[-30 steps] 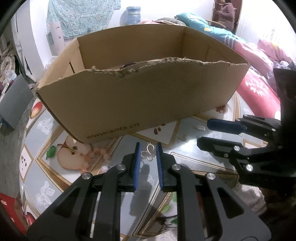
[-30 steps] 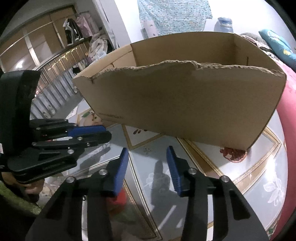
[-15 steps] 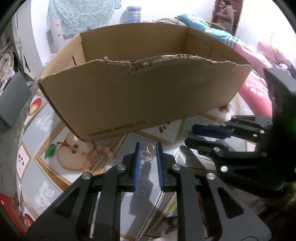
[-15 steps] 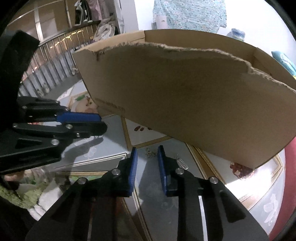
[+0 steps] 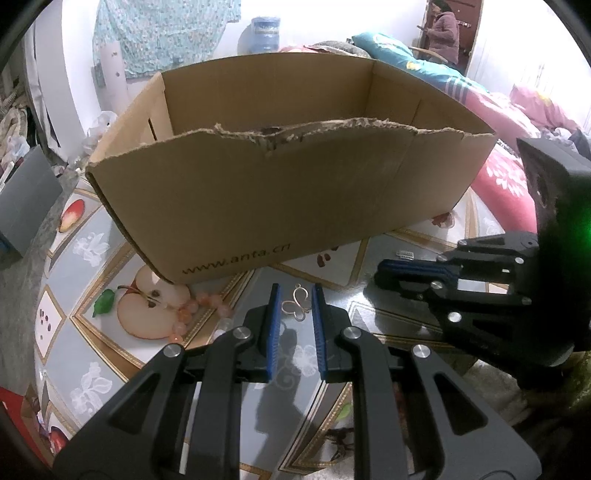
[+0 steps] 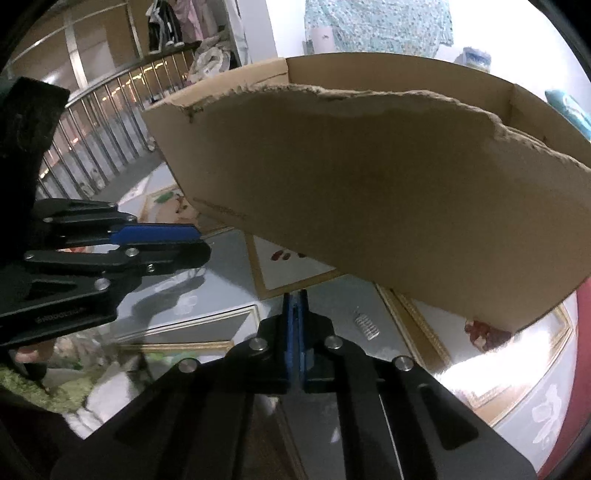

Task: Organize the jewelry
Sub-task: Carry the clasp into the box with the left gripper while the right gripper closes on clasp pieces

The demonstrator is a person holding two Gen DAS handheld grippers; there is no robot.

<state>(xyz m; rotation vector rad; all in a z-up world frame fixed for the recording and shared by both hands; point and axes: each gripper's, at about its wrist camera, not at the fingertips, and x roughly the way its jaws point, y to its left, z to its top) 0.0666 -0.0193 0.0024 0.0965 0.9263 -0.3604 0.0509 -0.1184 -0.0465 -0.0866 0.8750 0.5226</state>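
Holding a small gold butterfly-shaped pendant [image 5: 296, 305] between its blue pads, the left gripper [image 5: 295, 295] hangs over the glossy fruit-patterned table [image 5: 77, 373]; its jaws stand narrowly apart with the pendant's wings touching both pads. Just left of it, a string of pale pink beads [image 5: 192, 308] lies on the table by the printed apple, near the front left corner of the cardboard box [image 5: 280, 206]. To its right, the right gripper [image 6: 295, 306] has its jaws fully closed, blue pads pressed together; whether anything is pinched between them cannot be told. Just beyond its tips and a little to the right, a small silver comb-like clip [image 6: 366, 326] lies flat on the table, close to the box's front wall. The box stands further back on the table, open-topped, its front rim torn and ragged. Behind it are heaped bedding [image 5: 498, 173] and a person standing in a doorway [image 5: 445, 31].
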